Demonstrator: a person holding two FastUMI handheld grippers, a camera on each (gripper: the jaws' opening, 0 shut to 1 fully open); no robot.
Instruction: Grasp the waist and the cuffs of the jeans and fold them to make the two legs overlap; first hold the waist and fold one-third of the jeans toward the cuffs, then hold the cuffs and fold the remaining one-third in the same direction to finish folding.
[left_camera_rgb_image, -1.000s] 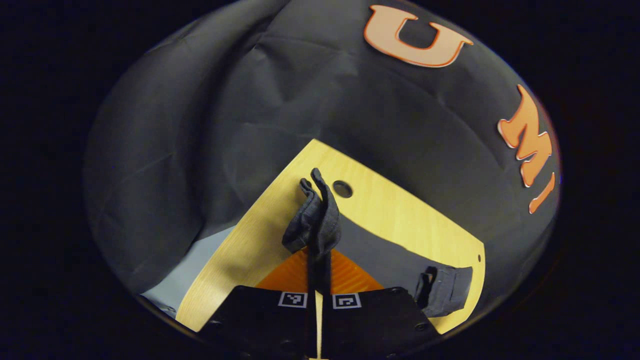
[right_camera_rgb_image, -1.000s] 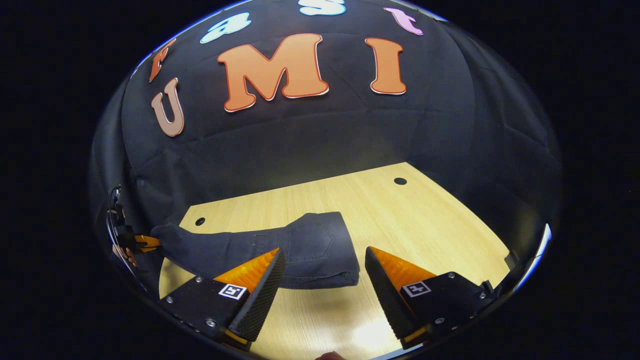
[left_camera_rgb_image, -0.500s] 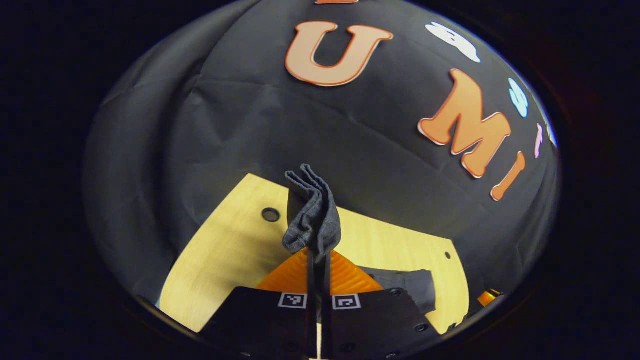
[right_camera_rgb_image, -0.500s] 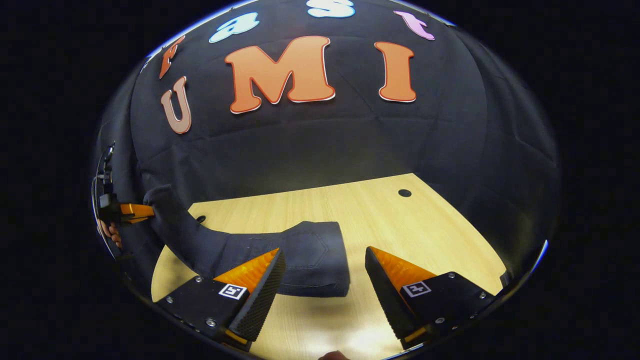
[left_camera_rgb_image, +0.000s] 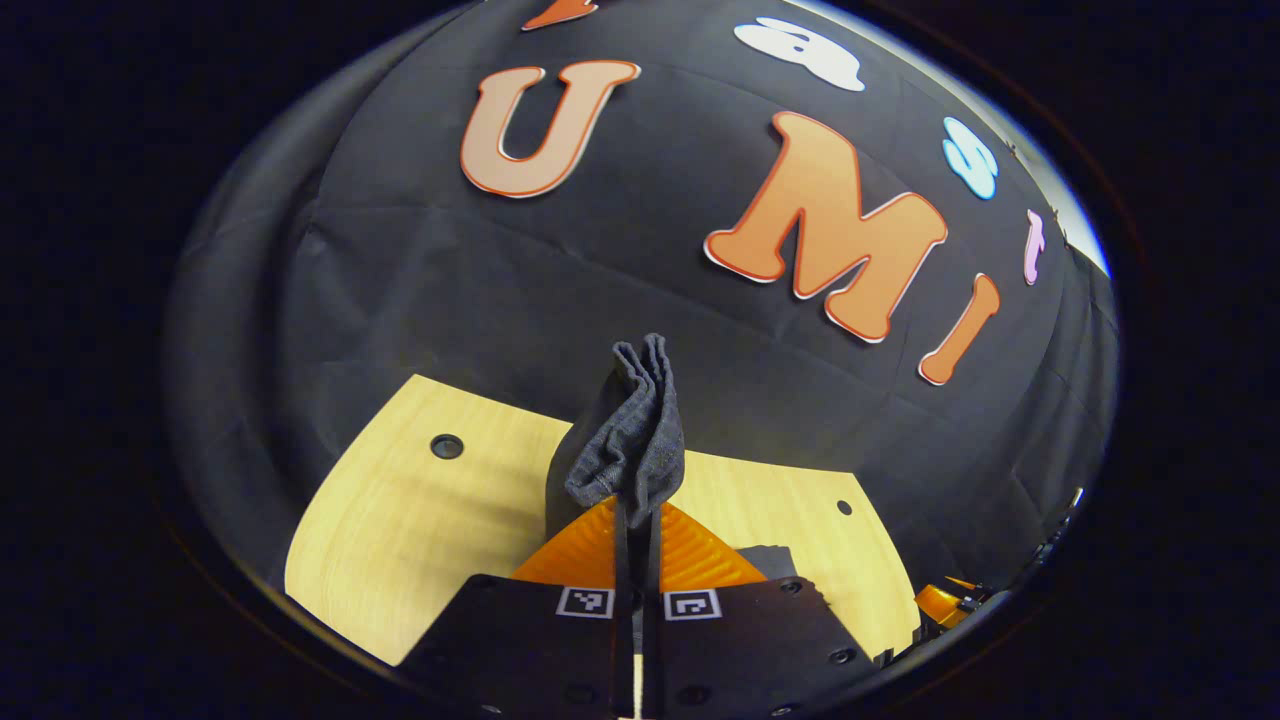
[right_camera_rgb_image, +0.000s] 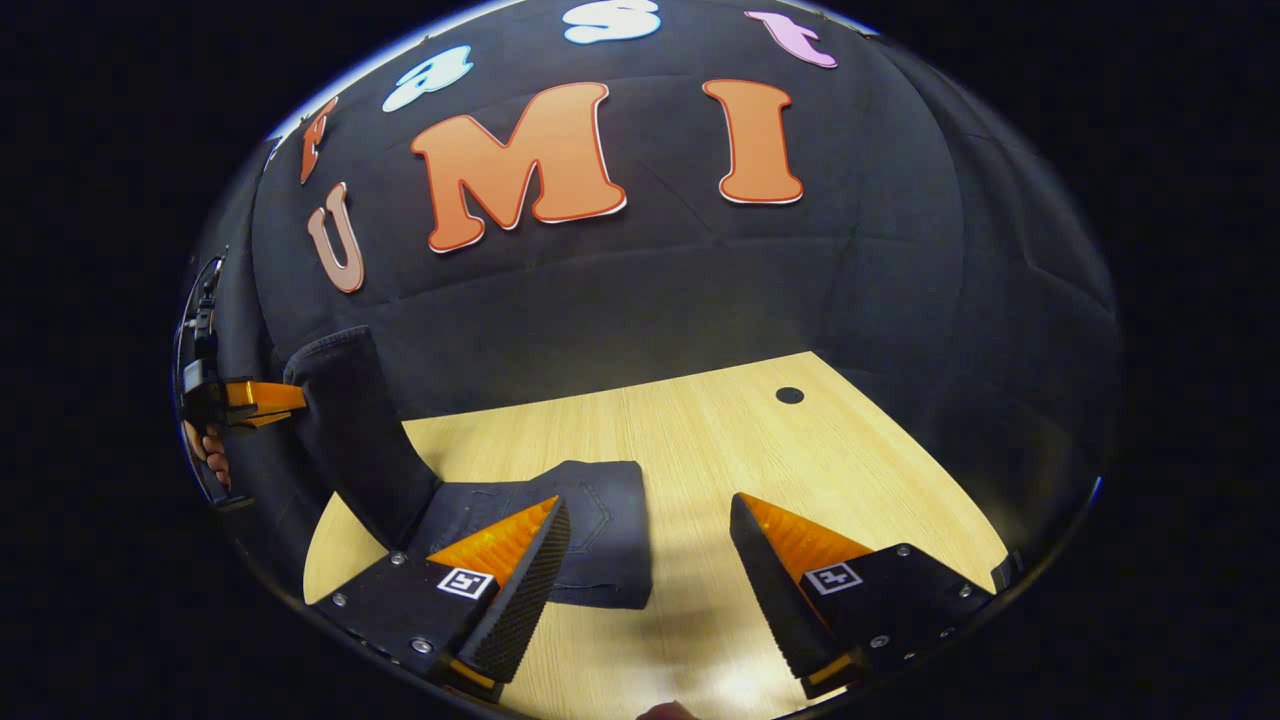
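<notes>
Two grippers: left gripper (left_camera_rgb_image: 636, 515) pinches the bunched cuffs (left_camera_rgb_image: 630, 440) of soft, heavy jeans (right_camera_rgb_image: 560, 520), lifted off the worktop (right_camera_rgb_image: 760, 440); right gripper (right_camera_rgb_image: 645, 560) gapes empty

Dim booth, bright glare on the table (right_camera_rgb_image: 740, 690), strong fisheye bending at edges, sharp focus

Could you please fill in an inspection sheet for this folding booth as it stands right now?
Surface: wooden table, with round holes.
Job's things: jeans; folded part flat on the table, one end lifted off it at the table's far side.
Clutter: nothing seen.
Grippers: left tool shut on the jeans' lifted end; right tool open above the table, next to the folded part, holding nothing.
Cables: nothing clearly seen.
Surroundings: black cloth wall behind the table; a hand holds the left tool.
</notes>
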